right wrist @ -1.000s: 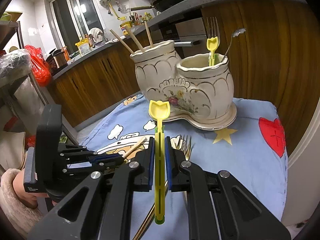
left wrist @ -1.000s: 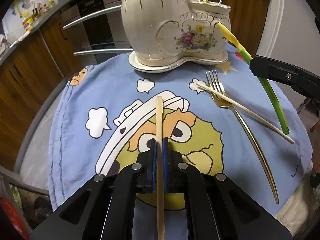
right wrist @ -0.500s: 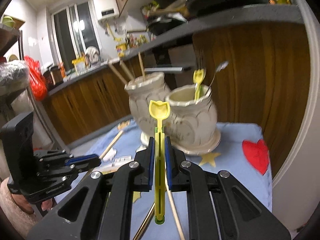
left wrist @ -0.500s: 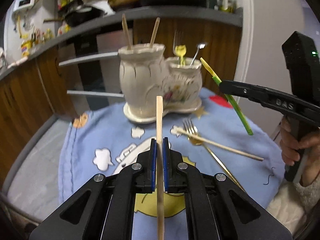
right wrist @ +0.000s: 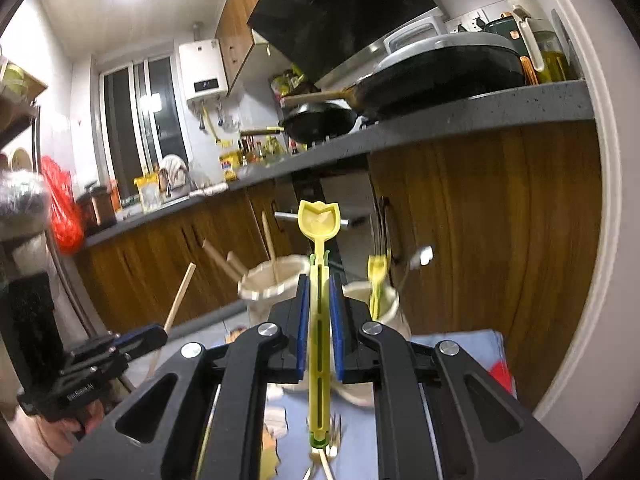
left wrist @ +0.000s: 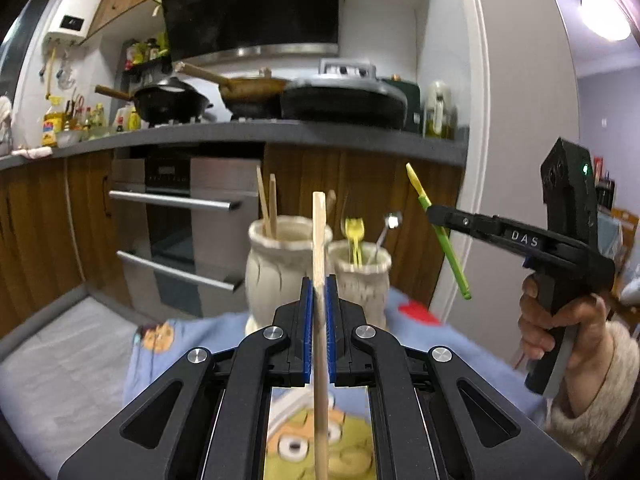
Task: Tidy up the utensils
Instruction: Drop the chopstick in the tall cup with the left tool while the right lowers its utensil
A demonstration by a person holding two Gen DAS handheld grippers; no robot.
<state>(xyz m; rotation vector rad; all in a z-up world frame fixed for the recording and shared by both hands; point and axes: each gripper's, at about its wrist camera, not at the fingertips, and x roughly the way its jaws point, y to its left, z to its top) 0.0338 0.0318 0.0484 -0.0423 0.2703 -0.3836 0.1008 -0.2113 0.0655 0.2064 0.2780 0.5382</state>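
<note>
Pinching a wooden chopstick (left wrist: 319, 240) lengthwise, left tool (left wrist: 319, 320); right tool (right wrist: 319, 316) likewise gripping an apparently forward-pointing yellow spoon (right wrist: 319, 224).

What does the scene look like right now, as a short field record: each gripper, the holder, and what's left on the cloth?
left gripper: shut on wooden chopstick, raised above the table
right gripper: shut on yellow-green spoon, bowl end forward
holder: cream ceramic, two compartments, standing on blue cartoon cloth
taller compartment: wooden chopsticks
shorter compartment: yellow utensil, metal spoon
still on cloth: gold fork, partly hidden by the right gripper
</note>
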